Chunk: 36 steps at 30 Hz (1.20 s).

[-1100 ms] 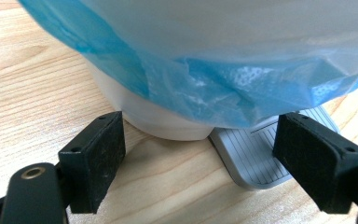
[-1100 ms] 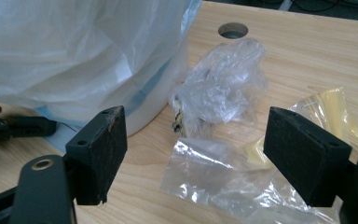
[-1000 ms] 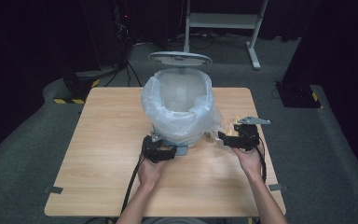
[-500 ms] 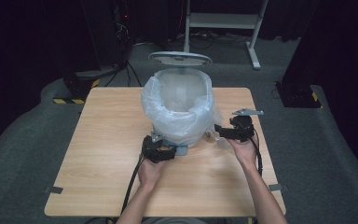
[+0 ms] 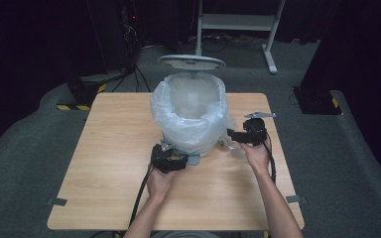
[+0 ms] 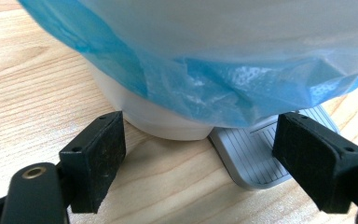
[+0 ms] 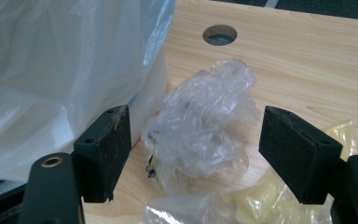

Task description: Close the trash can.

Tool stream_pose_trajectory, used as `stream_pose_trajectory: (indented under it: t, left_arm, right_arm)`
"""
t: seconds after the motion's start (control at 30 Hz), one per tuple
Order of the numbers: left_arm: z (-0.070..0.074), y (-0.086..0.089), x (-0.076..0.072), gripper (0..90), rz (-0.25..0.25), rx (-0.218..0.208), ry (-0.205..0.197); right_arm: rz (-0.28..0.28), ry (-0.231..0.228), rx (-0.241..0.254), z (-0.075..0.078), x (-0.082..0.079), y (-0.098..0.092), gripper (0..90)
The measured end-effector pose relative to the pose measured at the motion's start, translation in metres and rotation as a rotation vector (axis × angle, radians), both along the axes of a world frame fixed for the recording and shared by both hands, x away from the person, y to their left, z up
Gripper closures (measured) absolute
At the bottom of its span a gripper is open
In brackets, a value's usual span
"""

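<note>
A white pedal bin [image 5: 188, 144] stands mid-table, lined with a translucent bag [image 5: 183, 116], its lid [image 5: 192, 62] raised. My left gripper [image 5: 168, 159] sits open at the bin's front base. In the left gripper view its jaws [image 6: 205, 161] flank the grey foot pedal [image 6: 256, 154] and the white base [image 6: 168, 123] under the bluish bag hem [image 6: 191, 88]. My right gripper [image 5: 242, 134] is open just right of the bin. A crumpled clear plastic wad [image 7: 205, 126] lies on the table between its jaws [image 7: 207, 151], untouched.
Yellowish plastic wrap [image 7: 270, 196] lies nearer to the right gripper than the clear wad. A round hole [image 7: 219, 34] is cut in the wooden tabletop [image 5: 104, 148] behind it. The bag wall [image 7: 51, 70] stands close to the left jaw. Dark floor and a metal frame [image 5: 238, 22] lie beyond.
My right gripper has shifted left and slightly forward, closer to the bin and the crumpled plastic. The left gripper has stayed at the bin's base.
</note>
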<state>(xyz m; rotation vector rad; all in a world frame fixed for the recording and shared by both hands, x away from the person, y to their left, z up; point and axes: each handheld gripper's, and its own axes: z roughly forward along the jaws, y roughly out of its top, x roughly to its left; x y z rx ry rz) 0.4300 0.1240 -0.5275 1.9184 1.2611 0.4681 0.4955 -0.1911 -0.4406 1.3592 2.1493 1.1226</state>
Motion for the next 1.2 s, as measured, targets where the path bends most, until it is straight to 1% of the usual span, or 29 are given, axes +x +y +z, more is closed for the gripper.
stream_pose_trajectory:
  t: [0.13,0.17,0.2,0.23,0.47,0.57,0.6,0.63,0.67,0.7,0.73,0.77,0.8,0.83,0.9,0.93,0.97,1.0,1.03,1.07,1.1,1.13,1.17,1.2]
  left_arm:
    - [0.000,0.000,0.000,17.4,0.000,0.000,0.000]
    - [0.000,0.000,0.000,17.4,0.000,0.000,0.000]
    - [0.000,0.000,0.000,17.4,0.000,0.000,0.000]
    - [0.000,0.000,0.000,17.4,0.000,0.000,0.000]
    - [0.000,0.000,0.000,17.5,0.000,-0.001,0.000]
    - [0.000,0.000,0.000,17.5,-0.001,0.000,-0.001]
    - [0.000,0.000,0.000,17.6,-0.001,0.000,-0.001]
    - [0.000,0.000,0.000,17.6,-0.001,0.000,-0.001]
    - [0.000,0.000,0.000,17.6,-0.001,0.000,-0.001]
    - [0.000,0.000,0.000,17.6,0.000,-0.002,0.000]
    - [0.000,0.000,0.000,17.6,0.000,-0.002,0.000]
    - [0.000,0.000,0.000,17.6,0.000,-0.002,0.001]
    - [0.000,0.000,0.000,17.6,0.000,-0.002,0.001]
    - [0.000,0.000,0.000,17.6,0.000,-0.003,0.000]
    - [0.000,0.000,0.000,17.6,0.000,-0.002,0.000]
    - [0.000,0.000,0.000,17.6,-0.001,0.000,-0.001]
    - [0.000,0.000,0.000,17.6,0.000,-0.003,0.000]
    - [0.000,0.000,0.000,17.6,0.000,-0.003,0.000]
    - [0.000,0.000,0.000,17.6,0.000,-0.003,0.000]
    - [0.000,0.000,0.000,17.6,0.000,-0.003,0.000]
    - [0.000,0.001,0.000,17.6,-0.001,-0.001,0.000]
    - [0.000,0.000,0.000,17.6,0.000,-0.004,0.000]
    - [0.000,0.000,0.000,17.6,0.000,-0.004,0.000]
    - [0.000,0.000,0.000,17.6,0.000,-0.001,-0.001]
  right_arm:
    - [0.001,-0.004,0.002,0.000,0.004,0.004,26.6]
    - [-0.004,0.012,0.001,-0.004,0.008,0.005,26.4]
    - [-0.004,0.012,0.001,-0.004,0.008,0.005,26.4]
    - [-0.007,0.028,-0.007,-0.008,0.012,0.006,26.3]
    - [-0.011,0.057,-0.011,-0.016,0.022,0.009,28.5]
    - [-0.008,0.085,0.009,-0.023,0.028,0.010,33.3]
    - [-0.008,0.085,0.009,-0.023,0.028,0.010,33.3]
    - [-0.014,0.095,0.010,-0.028,0.031,0.009,36.4]
    - [-0.014,0.095,0.010,-0.028,0.031,0.009,36.4]
    - [-0.020,0.105,0.018,-0.029,0.031,0.009,38.2]
    - [-0.021,0.108,0.026,-0.032,0.033,0.008,43.3]
    - [-0.025,0.114,0.029,-0.033,0.033,0.008,45.8]
    - [-0.025,0.114,0.029,-0.033,0.033,0.008,45.8]
    - [-0.026,0.124,0.031,-0.035,0.034,0.008,51.6]
    - [-0.022,0.128,0.027,-0.037,0.035,0.008,58.4]
    - [-0.022,0.128,0.027,-0.037,0.035,0.008,58.4]
    - [-0.015,0.131,0.029,-0.040,0.035,0.007,65.4]
    - [-0.015,0.131,0.029,-0.040,0.035,0.007,65.4]
    - [-0.009,0.141,0.044,-0.042,0.035,0.006,71.6]
    - [-0.009,0.141,0.044,-0.042,0.035,0.006,71.6]
    - [-0.010,0.143,0.049,-0.043,0.035,0.005,73.8]
    - [-0.005,0.147,0.057,-0.044,0.034,0.004,78.1]
    - [-0.005,0.147,0.057,-0.044,0.034,0.004,78.1]
    - [0.002,0.135,0.053,-0.043,0.033,0.005,81.8]
